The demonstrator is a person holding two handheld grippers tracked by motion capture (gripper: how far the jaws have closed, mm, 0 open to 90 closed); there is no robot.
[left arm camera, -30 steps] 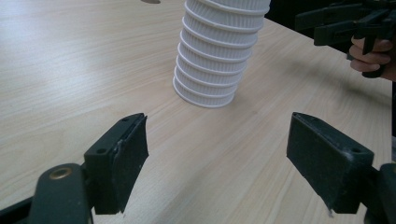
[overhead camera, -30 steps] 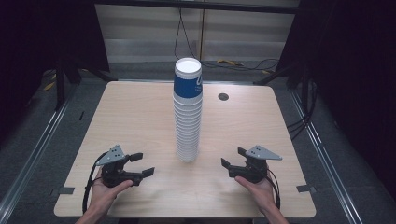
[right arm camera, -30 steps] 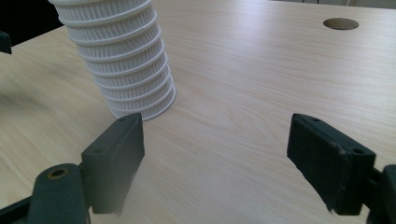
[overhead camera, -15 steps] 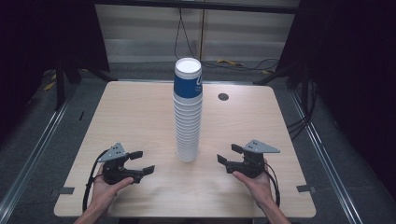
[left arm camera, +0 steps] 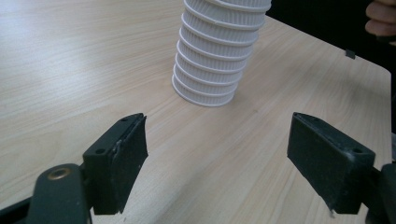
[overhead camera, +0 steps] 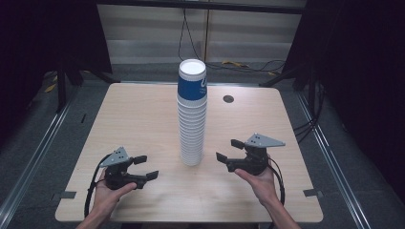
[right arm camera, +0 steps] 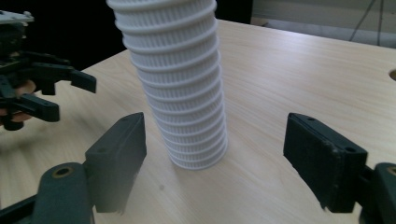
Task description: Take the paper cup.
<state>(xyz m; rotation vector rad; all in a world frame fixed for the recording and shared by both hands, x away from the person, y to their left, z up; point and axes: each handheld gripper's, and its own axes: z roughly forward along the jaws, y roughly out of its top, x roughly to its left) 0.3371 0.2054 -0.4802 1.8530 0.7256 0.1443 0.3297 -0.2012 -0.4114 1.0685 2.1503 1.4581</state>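
The cup stack [overhead camera: 192,114] stands upright on the table [overhead camera: 133,124], between the 2 grippers and ahead of both, touching neither. The left gripper [overhead camera: 143,168] has its jaws spread with nothing between them, aimed at the stack's base. The right gripper [overhead camera: 228,150] has just been opening; its jaws are spread around empty air, probably lining up for a grip on the ribbed cups.

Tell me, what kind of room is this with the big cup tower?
Probably a lab or studio set up for recording, not a home. A bare wooden table stands between dark curtains, cables trail on the floor behind it, and a tall stack of paper cups stands on it.
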